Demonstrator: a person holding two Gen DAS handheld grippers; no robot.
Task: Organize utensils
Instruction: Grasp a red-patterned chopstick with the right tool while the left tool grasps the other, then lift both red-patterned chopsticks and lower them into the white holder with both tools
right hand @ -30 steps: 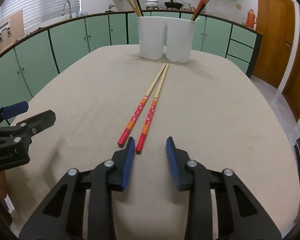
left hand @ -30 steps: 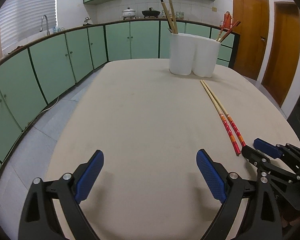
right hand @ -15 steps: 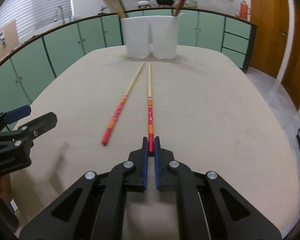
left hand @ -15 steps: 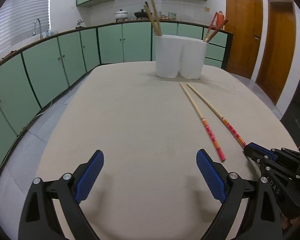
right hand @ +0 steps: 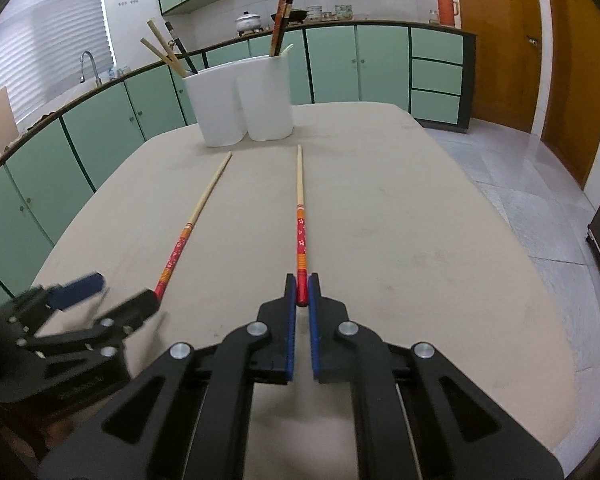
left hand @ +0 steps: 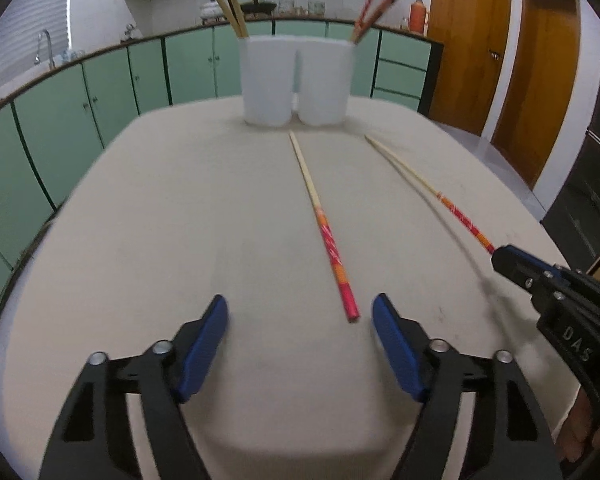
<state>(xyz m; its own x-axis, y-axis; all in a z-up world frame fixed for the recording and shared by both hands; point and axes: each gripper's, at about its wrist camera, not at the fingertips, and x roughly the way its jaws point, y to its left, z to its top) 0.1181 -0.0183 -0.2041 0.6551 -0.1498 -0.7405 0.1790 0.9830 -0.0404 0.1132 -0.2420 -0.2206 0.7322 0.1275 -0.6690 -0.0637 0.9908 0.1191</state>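
1. My left tool (left hand: 300,322) is low over the bench (left hand: 148,240). Its jaws are about half open and closing. They do not hold anything yet.
2. The left stick (left hand: 320,224) lies flat on the bench. Its red end is between my left jaws, but much nearer the right pad (left hand: 394,350). I cannot see the pads touching it.
3. The stick is long and thin. It points away from me, from its red end near the tool to its pale tip near the white cups (left hand: 296,80). So its long line runs almost the same way my left tool points.
4. This is what the next move turns on, I think. The stick sits off to the right of the gap, so I should slide the left tool a little to the right before the jaws close. Then both pads would meet the red end evenly.
5. The left tool is much nearer this stick than the right one is, so it is the left tool's job.
6. My right tool (right hand: 302,292) is closed tight on the red end of the other stick (right hand: 300,216). That stick also points at the cups.
7. More sticks stand in the cups. I think both of mine go there.
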